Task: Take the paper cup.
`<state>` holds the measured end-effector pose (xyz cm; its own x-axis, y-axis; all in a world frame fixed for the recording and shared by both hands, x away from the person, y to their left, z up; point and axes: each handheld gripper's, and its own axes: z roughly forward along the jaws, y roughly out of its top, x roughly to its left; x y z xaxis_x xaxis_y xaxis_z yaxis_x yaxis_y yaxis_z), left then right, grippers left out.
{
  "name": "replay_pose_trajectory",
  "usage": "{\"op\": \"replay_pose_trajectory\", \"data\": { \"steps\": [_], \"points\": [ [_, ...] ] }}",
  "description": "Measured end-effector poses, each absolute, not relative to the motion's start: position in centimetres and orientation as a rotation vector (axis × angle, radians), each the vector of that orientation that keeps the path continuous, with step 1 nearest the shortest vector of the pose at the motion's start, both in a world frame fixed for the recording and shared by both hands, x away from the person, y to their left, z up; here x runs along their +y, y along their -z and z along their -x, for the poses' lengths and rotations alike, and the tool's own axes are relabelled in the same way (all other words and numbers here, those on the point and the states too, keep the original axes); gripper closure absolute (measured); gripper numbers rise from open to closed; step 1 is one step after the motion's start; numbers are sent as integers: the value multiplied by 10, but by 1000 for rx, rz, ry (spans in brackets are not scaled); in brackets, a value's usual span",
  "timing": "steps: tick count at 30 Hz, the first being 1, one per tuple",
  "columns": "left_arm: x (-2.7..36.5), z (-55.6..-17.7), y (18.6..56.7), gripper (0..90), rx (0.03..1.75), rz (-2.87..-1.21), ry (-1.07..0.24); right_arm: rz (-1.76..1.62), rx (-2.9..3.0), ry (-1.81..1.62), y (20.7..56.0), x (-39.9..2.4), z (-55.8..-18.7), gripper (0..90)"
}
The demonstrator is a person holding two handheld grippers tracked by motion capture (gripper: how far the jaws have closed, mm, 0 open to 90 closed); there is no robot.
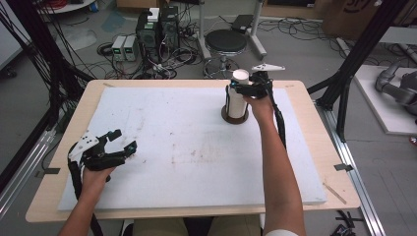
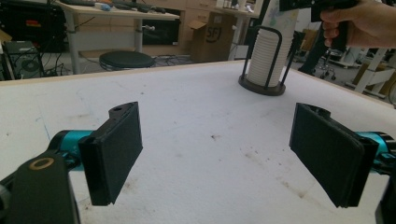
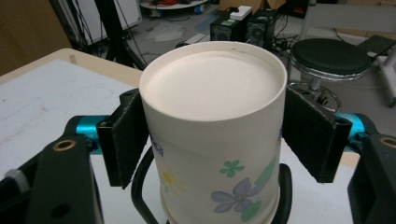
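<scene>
1. We see one wooden table (image 1: 59,196) topped by one white foam mat (image 1: 187,147), stained brown near its middle.
2. On the floor beyond the table's far edge, at twelve o'clock, stands one black round stool (image 1: 225,42); at eleven o'clock sit two dark computer towers (image 1: 157,29) among loose cables.
3. One stack of paper cups (image 1: 238,96) stands upside down in one dark wire holder (image 1: 234,117) on the mat, at about one o'clock from its centre. The top cup bears printed flowers.
4. Our right gripper (image 3: 212,135) has its two pads set against opposite sides of the top cup (image 3: 215,126), clamped on it near its upturned base. The holder's upright rods rise just below the pads.
5. Our left gripper (image 1: 123,142) rests at eight o'clock on the mat, well apart from the stack, its jaws wide apart with bare mat between them. Nothing stands between it and the cups.
</scene>
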<state>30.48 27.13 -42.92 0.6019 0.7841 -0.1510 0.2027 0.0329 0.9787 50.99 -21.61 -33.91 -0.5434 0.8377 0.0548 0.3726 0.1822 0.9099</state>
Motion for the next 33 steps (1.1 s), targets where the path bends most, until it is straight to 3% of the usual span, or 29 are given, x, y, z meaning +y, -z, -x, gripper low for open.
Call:
{"op": "replay_pose_trajectory", "data": {
  "steps": [6, 20, 33],
  "points": [
    [270, -305, 429, 172, 871, -1509, -544, -1119, 1997, -1347, 337, -217, -509, 312],
    [270, -305, 429, 172, 868, -1512, -539, -1106, 1976, -1373, 331, -220, -508, 324],
    [271, -304, 429, 172, 869, -1514, -536, -1076, 1885, -1436, 283, -220, -495, 335]
  ]
}}
